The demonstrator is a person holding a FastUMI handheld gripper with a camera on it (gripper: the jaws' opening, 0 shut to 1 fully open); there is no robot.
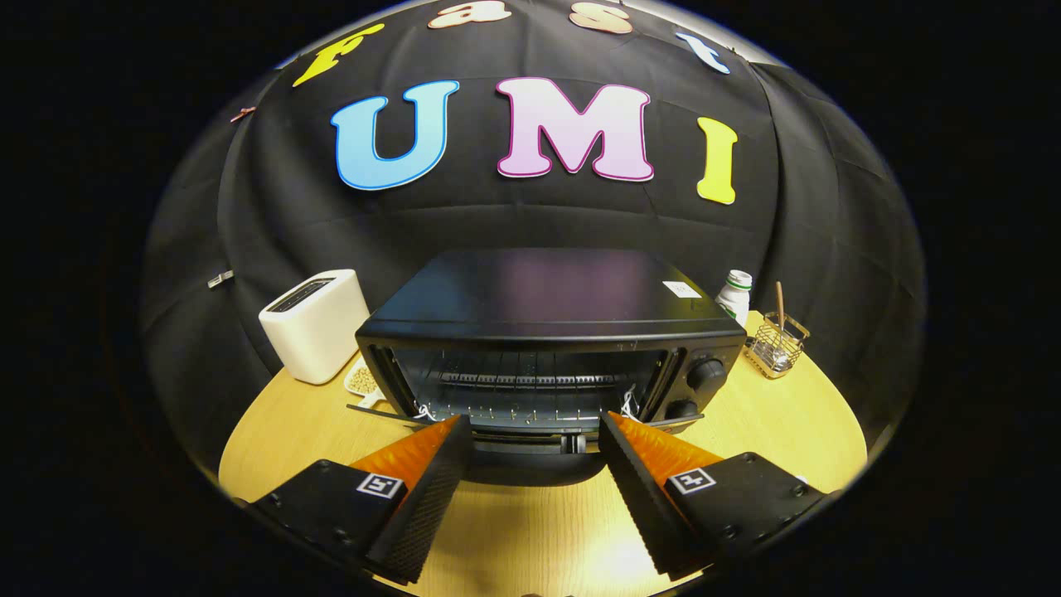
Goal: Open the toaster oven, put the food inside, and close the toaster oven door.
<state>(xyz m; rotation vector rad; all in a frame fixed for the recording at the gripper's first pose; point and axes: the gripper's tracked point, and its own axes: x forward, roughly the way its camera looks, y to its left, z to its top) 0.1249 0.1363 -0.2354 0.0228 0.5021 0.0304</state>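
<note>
Looking forward along the tool (pixel 535 431), the gripper view shows its two fingers spread wide apart and holding nothing, their tips reaching toward the front of a black toaster oven (pixel 551 332) that stands in the middle of a round wooden desk (pixel 787 439). The oven's door (pixel 530 452) appears folded down and open, lying just ahead of and between the fingertips, with the wire rack (pixel 522 385) visible inside the cavity and two control knobs on its right side. To the left of the oven sits a white toaster (pixel 315 323), and beside it a small plate of food (pixel 361 380) rests on the desk, partly hidden by the oven's corner. To the right stand a white bottle (pixel 734 294) and a wire holder (pixel 777 344). The opening step seems done; the next move likely calls for swinging left to grip the food.
</note>
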